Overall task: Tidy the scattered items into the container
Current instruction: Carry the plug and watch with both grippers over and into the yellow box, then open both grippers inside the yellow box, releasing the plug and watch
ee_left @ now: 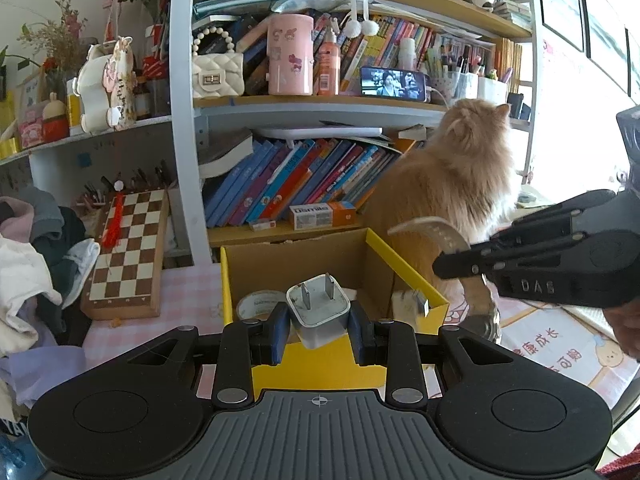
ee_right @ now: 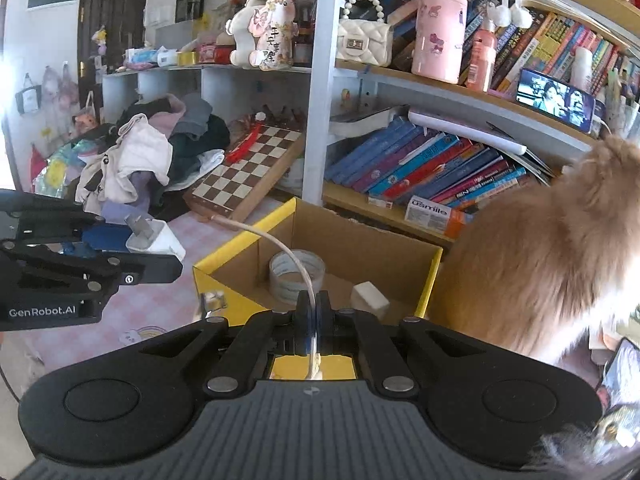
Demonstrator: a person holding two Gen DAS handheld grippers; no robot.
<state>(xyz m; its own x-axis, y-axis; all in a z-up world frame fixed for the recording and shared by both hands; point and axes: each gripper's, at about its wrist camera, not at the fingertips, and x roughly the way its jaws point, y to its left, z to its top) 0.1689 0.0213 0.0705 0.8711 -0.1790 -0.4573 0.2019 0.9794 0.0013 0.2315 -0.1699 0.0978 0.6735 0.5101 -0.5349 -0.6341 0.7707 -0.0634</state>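
My left gripper [ee_left: 318,322] is shut on a white charger plug [ee_left: 320,304], its two prongs pointing up, just over the near wall of the yellow cardboard box [ee_left: 320,366]. My right gripper [ee_right: 314,306] is shut on a thin white cable [ee_right: 280,246] that arcs up and left over the box [ee_right: 224,264]; its metal connector [ee_right: 212,300] hangs by the near rim. Inside the box lie a tape roll [ee_right: 296,276] and a white block [ee_right: 370,298]. The left gripper [ee_right: 168,254] with the charger [ee_right: 156,236] shows at the left, and the right gripper [ee_left: 440,268] enters from the right.
A fluffy orange cat [ee_left: 452,184] sits tight against the box's right side. A chessboard [ee_left: 128,252] leans left of the box beside a clothes pile [ee_left: 36,280]. Bookshelves [ee_left: 304,184] stand right behind the box. A pink checked cloth [ee_right: 160,312] covers the surface.
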